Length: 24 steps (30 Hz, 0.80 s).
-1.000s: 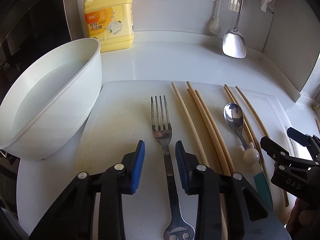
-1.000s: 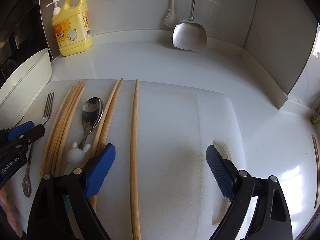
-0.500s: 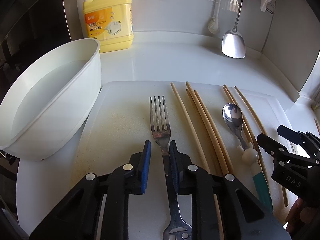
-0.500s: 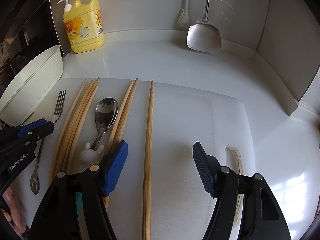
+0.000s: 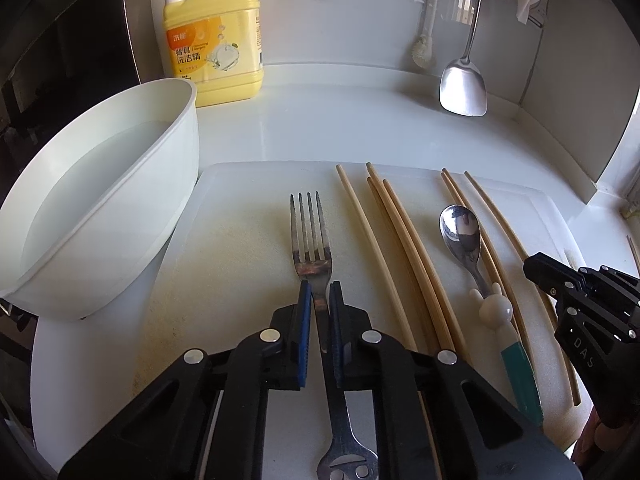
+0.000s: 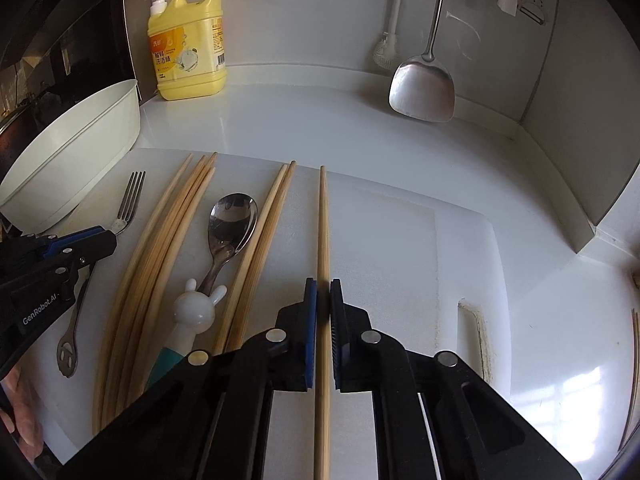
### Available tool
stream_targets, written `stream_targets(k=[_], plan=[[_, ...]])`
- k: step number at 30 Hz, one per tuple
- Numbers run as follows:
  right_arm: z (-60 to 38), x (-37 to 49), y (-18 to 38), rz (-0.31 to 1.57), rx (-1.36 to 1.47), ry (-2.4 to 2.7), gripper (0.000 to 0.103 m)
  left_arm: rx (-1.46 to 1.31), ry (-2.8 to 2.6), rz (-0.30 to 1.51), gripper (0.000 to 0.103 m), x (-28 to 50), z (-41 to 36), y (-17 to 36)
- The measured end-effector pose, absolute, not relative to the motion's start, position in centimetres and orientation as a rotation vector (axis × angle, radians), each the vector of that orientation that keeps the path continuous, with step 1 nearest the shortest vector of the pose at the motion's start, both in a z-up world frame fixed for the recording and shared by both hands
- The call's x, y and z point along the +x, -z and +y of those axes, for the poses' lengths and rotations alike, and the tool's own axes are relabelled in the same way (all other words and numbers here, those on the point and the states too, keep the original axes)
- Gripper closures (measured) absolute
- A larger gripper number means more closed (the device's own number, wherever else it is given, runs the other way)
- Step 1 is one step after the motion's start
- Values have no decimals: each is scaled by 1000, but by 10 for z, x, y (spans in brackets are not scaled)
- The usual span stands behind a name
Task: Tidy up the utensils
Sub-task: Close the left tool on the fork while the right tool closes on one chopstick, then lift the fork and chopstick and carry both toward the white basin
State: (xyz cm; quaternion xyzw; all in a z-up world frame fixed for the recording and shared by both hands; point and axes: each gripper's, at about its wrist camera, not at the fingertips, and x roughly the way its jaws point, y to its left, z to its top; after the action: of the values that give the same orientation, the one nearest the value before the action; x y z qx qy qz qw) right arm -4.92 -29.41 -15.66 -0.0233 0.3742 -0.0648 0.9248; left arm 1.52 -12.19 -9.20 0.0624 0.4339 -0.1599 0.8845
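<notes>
Gripping now: left gripper [image 5: 320,292] clamped on the fork [image 5: 311,236], blue pads pressed to both sides of its neck just below the tines.
Fork look: steel, four tines, brownish stain at the base of the tines, cut-out face at the handle end.
Fork place: flat on the white cutting board [image 5: 240,208], left of all the chopsticks, tines pointing toward the back wall.
Right gripper [image 6: 323,292]: pinched shut on the single chopstick [image 6: 323,220], pads tight against its shaft, stick running straight between the fingers.
Single chopstick look: pale bamboo, slim, lying apart to the right of the rest, tip toward the wall.
Other chopsticks: bundle of four [image 6: 168,232] beside the fork, pair [image 6: 264,232] on the far side of the spoon, all roughly parallel.
Spoon [image 6: 230,224]: shiny steel bowl, white rabbit figure on the handle, teal end, lying between bundle and pair.
Basin [image 5: 96,216]: white, left of the board, rim overhanging the board edge.
Backdrop: yellow detergent jug [image 5: 216,40] at the wall, steel spatula [image 5: 464,84] hanging at right.
Person: bit of a hand [image 6: 24,420] visible at the lower left edge of the right wrist view.
</notes>
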Motion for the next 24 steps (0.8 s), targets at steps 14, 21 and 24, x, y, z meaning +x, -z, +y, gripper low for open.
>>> stream_targets(k=[14,21,24], plan=[[-297,-61,155,741,53,112,97,62,386,900,96,9,-107,83],[-295,-68,148,697,77,89,97,12,404,886,96,7,-93,71],[-292,-71,145,674,78,77,97,-1,413,862,96,4,-88,65]])
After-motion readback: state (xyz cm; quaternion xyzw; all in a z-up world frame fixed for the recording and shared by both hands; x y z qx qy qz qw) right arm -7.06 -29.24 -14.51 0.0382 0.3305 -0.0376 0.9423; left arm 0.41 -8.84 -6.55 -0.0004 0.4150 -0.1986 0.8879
